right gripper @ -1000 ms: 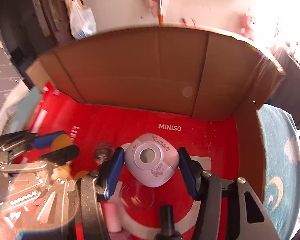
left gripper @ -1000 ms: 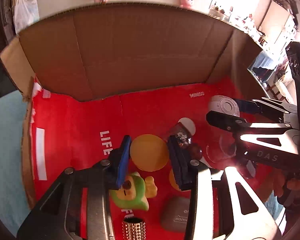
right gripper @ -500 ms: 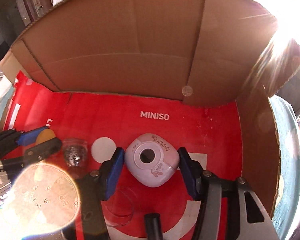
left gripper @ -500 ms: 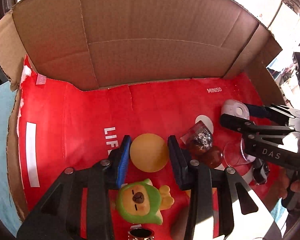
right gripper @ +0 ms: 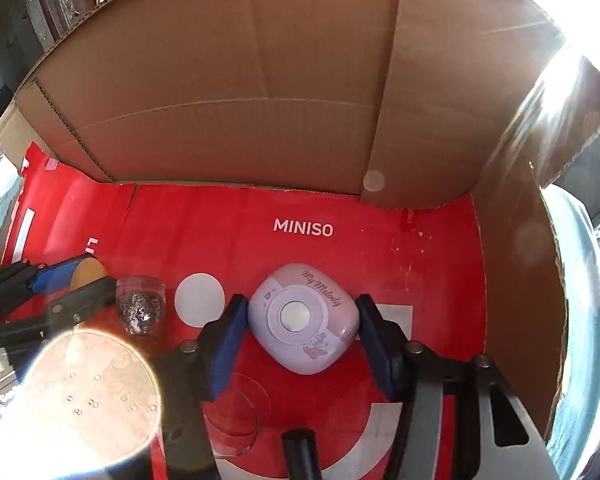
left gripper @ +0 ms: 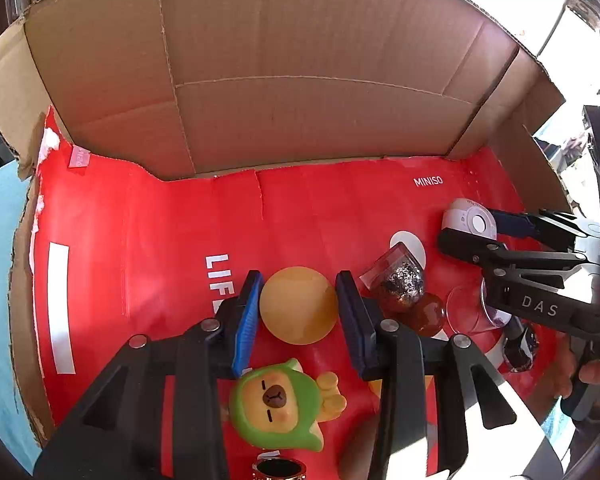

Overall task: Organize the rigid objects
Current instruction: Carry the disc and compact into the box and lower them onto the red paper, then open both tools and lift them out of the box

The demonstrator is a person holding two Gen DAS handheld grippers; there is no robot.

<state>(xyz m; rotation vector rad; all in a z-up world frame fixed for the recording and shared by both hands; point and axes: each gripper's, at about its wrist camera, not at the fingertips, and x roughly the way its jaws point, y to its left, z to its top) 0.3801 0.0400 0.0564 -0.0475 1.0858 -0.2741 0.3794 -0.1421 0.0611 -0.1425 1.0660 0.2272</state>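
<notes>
My left gripper point(left gripper: 299, 285) is shut on an orange ball point(left gripper: 298, 306), its blue pads pressing both sides just above the red floor point(left gripper: 140, 240) of a cardboard box. My right gripper point(right gripper: 302, 305) is shut on a pale pink rounded My Melody gadget point(right gripper: 304, 320), low over the red floor near the box's right wall. In the left wrist view the right gripper point(left gripper: 466, 227) and the gadget point(left gripper: 470, 222) sit at the right. The left gripper point(right gripper: 94, 274) with its ball point(right gripper: 87, 274) appears at the left of the right wrist view.
Tall cardboard walls point(left gripper: 300, 80) close the back and sides. On the red floor lie a green-hooded toy figure point(left gripper: 278, 404), a glitter jar point(left gripper: 402, 280), an amber ball point(left gripper: 430, 314), a clear cup point(right gripper: 230, 420) and a white disc point(right gripper: 199, 299). Glare hides the right wrist view's lower left.
Both grippers have sunk deeper into the box with their objects still held. The walls now fill more of each view and the room behind has dropped out of sight.
</notes>
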